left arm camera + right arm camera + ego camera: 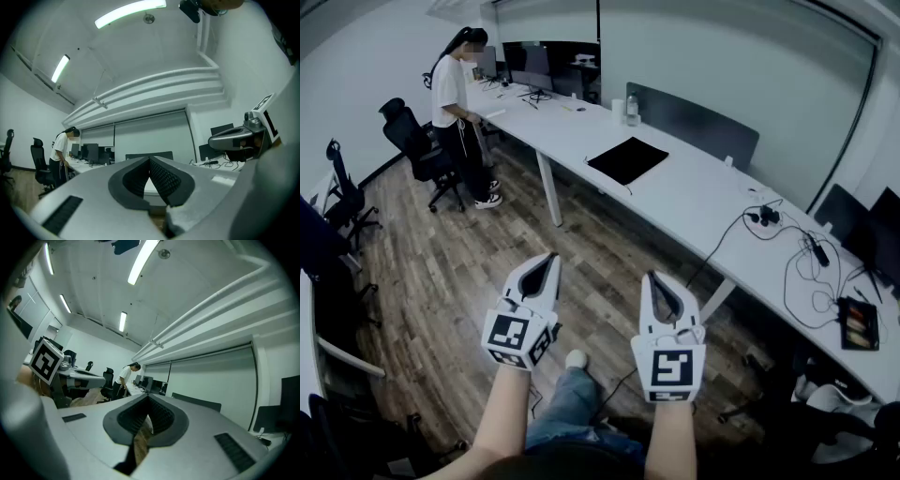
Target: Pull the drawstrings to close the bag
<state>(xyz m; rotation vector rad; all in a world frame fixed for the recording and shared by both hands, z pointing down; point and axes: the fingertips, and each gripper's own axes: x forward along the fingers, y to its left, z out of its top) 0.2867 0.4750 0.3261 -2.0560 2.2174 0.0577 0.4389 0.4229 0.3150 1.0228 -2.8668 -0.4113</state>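
My left gripper (550, 258) and my right gripper (655, 277) are held side by side in the air above the wooden floor, both pointing forward toward the long white table (694, 202). Both are shut with nothing between the jaws. In the left gripper view the jaws of the left gripper (150, 160) meet at the tips, and in the right gripper view so do those of the right gripper (148, 397). A flat black item (626, 159) lies on the table, well beyond both grippers; I cannot tell whether it is the bag. No drawstrings show in any view.
A person in a white top (455, 103) stands at the table's far left end by monitors (530, 66). Black office chairs (417, 141) stand at the left. Cables (797, 262) and a divider panel (694, 122) sit on the table's right part.
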